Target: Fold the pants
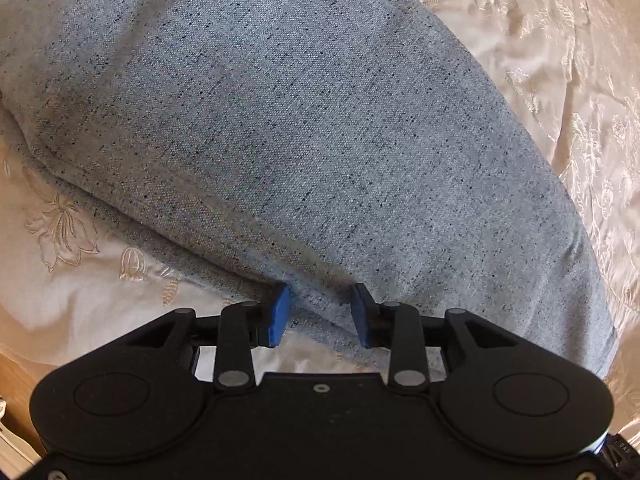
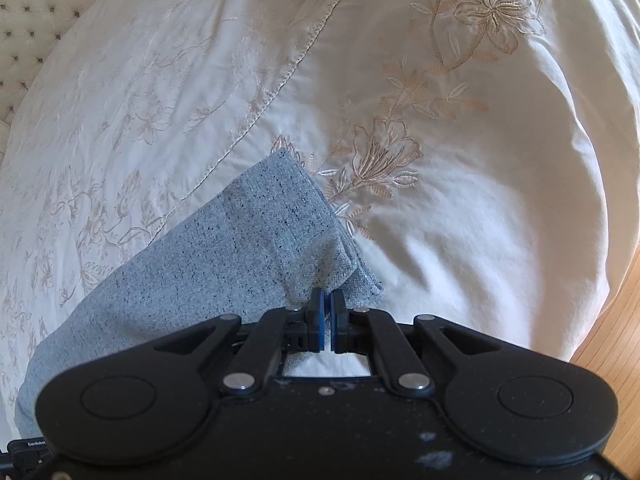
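Pants [image 1: 300, 120]: blue-grey speckled fabric, lying on a cream bedspread [image 1: 560, 60] with embroidered flowers. In the left wrist view the cloth fills most of the frame, running from upper left down to lower right, doubled over, with a second layer showing along the near-left edge.

Left gripper [image 1: 320, 314]: jaws apart, blue pads [image 1: 280, 314] spread with a wide gap. Fabric edge sits right in that gap, between the fingers. Both fingertips look to touch or press into the cloth, but nothing is pinched. Bare bedspread shows under the gripper body, just behind the pads.

Right gripper [image 2: 326, 312]: jaws nearly together, only a thin sliver between the pads. Tips sit at the near edge of the pants [image 2: 240, 248], where a fold of cloth bunches up just ahead of them. Can't tell whether fabric is actually caught between the pads; the contact point is hidden behind the fingertips.

Right wrist view: the end of the pants points away from the camera, its corner lying on the bedspread [image 2: 480, 200] just beside an embroidered flower [image 2: 380, 152]. A corded seam [image 2: 280, 80] in the bedspread runs diagonally past that corner. Tufted headboard [image 2: 40, 12] at upper left, wood floor [image 2: 612, 340] at lower right beyond the bed edge.
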Demonstrator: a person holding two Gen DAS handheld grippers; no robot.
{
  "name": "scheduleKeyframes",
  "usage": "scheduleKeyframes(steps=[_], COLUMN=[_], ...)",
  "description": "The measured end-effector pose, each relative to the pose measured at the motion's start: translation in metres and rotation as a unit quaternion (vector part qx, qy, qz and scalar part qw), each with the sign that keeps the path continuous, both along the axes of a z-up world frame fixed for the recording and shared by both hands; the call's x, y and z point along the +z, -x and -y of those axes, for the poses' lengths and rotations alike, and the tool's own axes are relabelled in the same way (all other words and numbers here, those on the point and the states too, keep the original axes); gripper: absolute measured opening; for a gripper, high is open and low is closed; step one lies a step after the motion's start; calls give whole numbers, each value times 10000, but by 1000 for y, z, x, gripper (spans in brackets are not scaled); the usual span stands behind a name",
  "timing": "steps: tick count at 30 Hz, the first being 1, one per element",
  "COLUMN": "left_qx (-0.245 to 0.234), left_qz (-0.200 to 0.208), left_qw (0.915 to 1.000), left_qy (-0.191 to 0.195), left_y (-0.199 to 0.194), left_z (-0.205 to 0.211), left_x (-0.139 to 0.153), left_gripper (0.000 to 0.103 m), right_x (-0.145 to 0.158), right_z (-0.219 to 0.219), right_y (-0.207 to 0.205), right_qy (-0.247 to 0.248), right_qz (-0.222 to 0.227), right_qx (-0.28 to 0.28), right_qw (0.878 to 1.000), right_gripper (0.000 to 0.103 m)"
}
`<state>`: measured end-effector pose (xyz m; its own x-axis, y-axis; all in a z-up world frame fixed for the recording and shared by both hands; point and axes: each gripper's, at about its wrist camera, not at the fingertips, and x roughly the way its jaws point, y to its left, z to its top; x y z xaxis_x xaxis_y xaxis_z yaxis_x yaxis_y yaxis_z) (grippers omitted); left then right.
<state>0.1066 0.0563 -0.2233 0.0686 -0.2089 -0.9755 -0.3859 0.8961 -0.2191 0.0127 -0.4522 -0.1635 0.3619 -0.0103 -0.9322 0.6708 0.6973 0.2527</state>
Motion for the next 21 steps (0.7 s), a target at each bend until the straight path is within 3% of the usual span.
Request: scheduleKeyframes(steps=[2, 3, 4, 7, 10, 13, 16, 21], left_qx=[132, 244, 413, 505, 159, 23, -62, -427], left_qz=[-26, 30, 168, 391, 699, 665, 477, 352], left_qw=[9999, 9997, 9989, 9980, 9974, 9977, 9988, 9978], left_qy=[6, -44, -125, -24, -92, -89, -34, -352], left_y=[-5, -3, -2, 3, 12, 15, 16, 10], left_z=[1, 0, -1, -5, -1, -3, -6, 11], left_x=[-3, -2, 2, 19, 52, 68, 52, 26], left_gripper=[44, 16, 3, 4, 3, 3, 3, 4], right_x=[0, 0, 1, 4, 11, 15, 3, -5], right_z=[0, -1, -1, 1, 3, 2, 1, -1], right_y=[-1, -2, -2, 0, 4, 8, 9, 7], right_qy=[3, 2, -9, -43, -108, -71, -77, 22], right_qz=[-5, -3, 6, 63, 149, 137, -28, -139], right_qx=[17, 11, -2, -53, -148, -112, -113, -134], right_qw=[10000, 10000, 10000, 10000, 9997, 9998, 9999, 9998], right_gripper=[4, 4, 4, 4, 4, 4, 4, 4])
